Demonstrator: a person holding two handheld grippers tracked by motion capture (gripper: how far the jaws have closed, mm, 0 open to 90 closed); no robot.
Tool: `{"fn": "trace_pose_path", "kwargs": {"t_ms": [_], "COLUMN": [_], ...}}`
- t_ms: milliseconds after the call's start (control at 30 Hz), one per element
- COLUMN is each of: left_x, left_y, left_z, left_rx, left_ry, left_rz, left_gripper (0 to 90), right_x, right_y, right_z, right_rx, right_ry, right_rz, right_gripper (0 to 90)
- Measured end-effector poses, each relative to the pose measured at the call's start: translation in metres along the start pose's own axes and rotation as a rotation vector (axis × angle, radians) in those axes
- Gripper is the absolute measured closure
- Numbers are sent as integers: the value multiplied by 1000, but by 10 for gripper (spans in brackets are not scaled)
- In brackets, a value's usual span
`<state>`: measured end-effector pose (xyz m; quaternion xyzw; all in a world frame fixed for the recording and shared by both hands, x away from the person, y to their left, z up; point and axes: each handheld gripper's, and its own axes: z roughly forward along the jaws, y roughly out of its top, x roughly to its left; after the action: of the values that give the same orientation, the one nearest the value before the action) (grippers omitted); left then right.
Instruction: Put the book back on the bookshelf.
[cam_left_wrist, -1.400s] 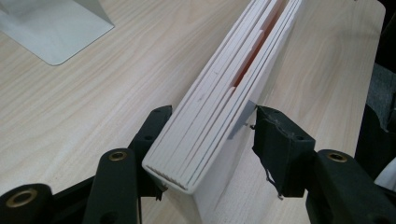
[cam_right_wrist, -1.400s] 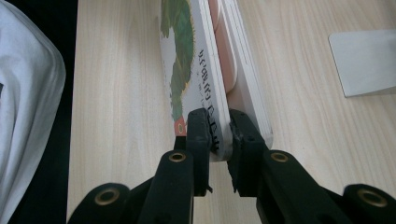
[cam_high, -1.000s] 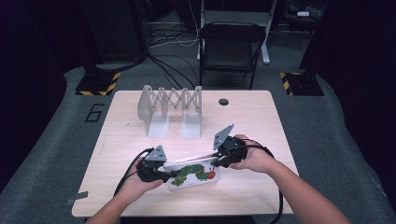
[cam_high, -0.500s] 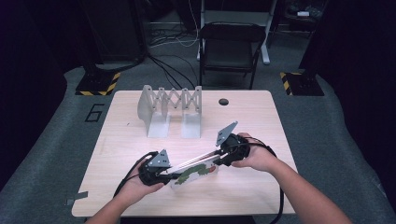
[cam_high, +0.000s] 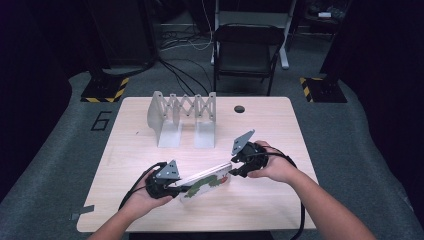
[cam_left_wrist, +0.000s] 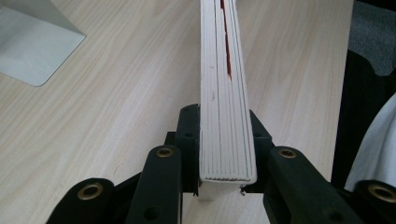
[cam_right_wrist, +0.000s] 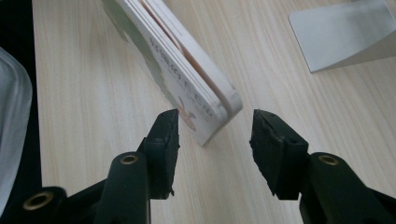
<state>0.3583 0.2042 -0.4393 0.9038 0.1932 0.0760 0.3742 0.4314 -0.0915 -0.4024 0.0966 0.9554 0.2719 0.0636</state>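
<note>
A thick board book (cam_high: 206, 181) with a green caterpillar on its cover stands tilted on its long edge near the table's front. My left gripper (cam_high: 181, 189) is shut on its left end; in the left gripper view both pads clamp the book's (cam_left_wrist: 226, 93) page edges, my left gripper (cam_left_wrist: 224, 125) looking along it. My right gripper (cam_high: 233, 171) sits at the book's right end. Its jaws have just been opening, and in the right gripper view the book's corner (cam_right_wrist: 187, 65) lies just ahead of my right gripper (cam_right_wrist: 215, 140), with neither pad touching it.
A grey accordion-style rack (cam_high: 182, 112) stands at the back of the wooden table (cam_high: 280, 130); its flat foot (cam_left_wrist: 32, 42) lies to the book's left. A small black disc (cam_high: 239, 108) lies to the right of the rack. A dark chair (cam_high: 247, 50) stands beyond the table.
The book has gone from lying flat to standing tilted on its edge. The right gripper's jaws have spread away from the book's end, while the left gripper has closed on its end.
</note>
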Motion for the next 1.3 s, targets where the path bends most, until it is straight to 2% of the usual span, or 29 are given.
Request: {"fn": "trace_pose_path", "kwargs": {"t_ms": [100,133,200,400,767,1000,1100,1300], "left_x": [1,1,0,1,-1,-1,-2,-2], "left_y": [1,1,1,7,12,14,16,18], "left_z": [0,-1,0,1,6,7,7,7], "left_rx": [-5,-5,-13,-7,19,32,42,59], "left_ry": [9,10,22,24,38,32,29,34], "left_rz": [-10,-13,-20,-46,-62,-73,-63,-71], "left_gripper": [715,708,706,703,705,715,734,746], "right_x": [2,2,2,0,0,0,0,0], "right_y": [3,4,5,5,6,6,6,6], "right_z": [4,6,6,6,6,7,7,7], "right_rx": [13,12,16,15,13,11,8,5], "right_ry": [-12,-32,-37,-47,-46,-49,-50,-54], "right_rz": [-22,-48,-53,-42,-33,-32,-31,-31], "right_gripper": [549,568,580,635,638,637,636,633]}}
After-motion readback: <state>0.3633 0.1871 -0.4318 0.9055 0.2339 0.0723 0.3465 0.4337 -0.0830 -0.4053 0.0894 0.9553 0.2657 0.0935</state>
